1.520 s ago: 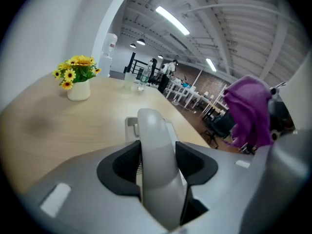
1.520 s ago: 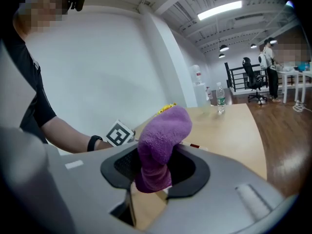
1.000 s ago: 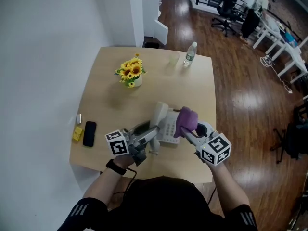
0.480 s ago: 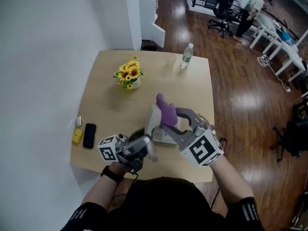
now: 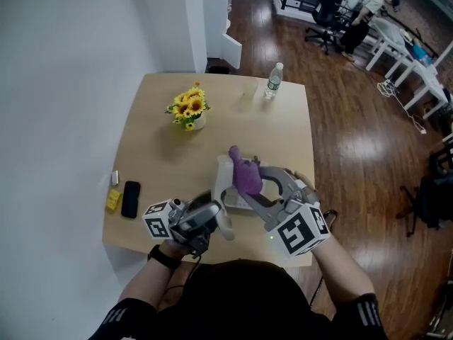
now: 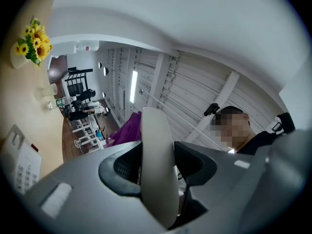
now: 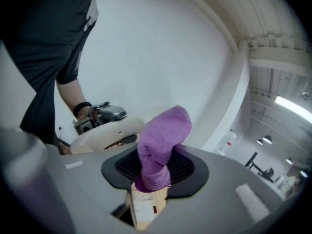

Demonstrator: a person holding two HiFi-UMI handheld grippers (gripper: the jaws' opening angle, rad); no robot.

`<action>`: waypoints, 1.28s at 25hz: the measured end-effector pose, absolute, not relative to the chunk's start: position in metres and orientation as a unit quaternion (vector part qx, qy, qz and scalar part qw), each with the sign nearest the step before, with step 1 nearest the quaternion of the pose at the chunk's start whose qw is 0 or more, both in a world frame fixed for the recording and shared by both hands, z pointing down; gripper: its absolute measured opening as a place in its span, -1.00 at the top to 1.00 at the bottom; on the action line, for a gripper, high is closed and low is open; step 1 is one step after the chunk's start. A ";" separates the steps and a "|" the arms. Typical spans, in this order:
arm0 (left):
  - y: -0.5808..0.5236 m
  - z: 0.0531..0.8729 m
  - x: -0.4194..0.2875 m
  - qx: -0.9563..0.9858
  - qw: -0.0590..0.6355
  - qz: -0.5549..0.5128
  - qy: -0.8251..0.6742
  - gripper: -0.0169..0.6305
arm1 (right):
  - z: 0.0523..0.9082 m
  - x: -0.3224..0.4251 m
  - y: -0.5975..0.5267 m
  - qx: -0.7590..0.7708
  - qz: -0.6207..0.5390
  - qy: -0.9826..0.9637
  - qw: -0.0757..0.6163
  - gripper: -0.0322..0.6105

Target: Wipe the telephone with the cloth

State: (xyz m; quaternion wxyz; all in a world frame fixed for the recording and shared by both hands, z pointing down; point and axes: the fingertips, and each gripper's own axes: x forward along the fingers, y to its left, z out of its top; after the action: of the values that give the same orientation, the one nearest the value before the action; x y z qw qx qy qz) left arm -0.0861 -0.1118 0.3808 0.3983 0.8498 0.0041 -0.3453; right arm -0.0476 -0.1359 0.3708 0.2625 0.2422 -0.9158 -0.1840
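**Handset clamped, cloth over the base**

The left gripper (image 6: pixel 156 161) is closed tight on the cream handset (image 6: pixel 155 128), and its jaws cut off the handset's lower end. The right gripper (image 7: pixel 156 172) pinches the purple cloth (image 7: pixel 163 130) over the telephone base (image 5: pixel 225 183) on the wooden table (image 5: pixel 159 158). The grippers hide most of the base, and it is unclear whether the cloth touches it.

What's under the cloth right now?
The phone base; part of it shows below the cloth in the right gripper view. The handset is off it, clamped in the left gripper. The patch beneath the cloth is covered, so contact is unclear.
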 end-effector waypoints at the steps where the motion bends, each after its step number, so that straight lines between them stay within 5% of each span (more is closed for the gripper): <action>1: -0.110 0.381 -0.084 0.851 0.398 -0.342 0.007 0.33 | 0.363 -0.047 -0.141 0.250 -0.179 -0.918 0.252 0.47; 32: -0.136 0.360 -0.121 0.807 0.383 -0.449 -0.035 0.33 | 0.443 -0.061 -0.034 0.108 -0.169 -0.921 0.335 0.47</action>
State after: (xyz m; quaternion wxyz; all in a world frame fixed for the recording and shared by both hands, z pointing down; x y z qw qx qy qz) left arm -0.1208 -0.1358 0.3598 0.3828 0.8067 -0.0345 -0.4489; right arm -0.0608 -0.0339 0.4427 0.3351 0.1079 -0.9207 -0.1686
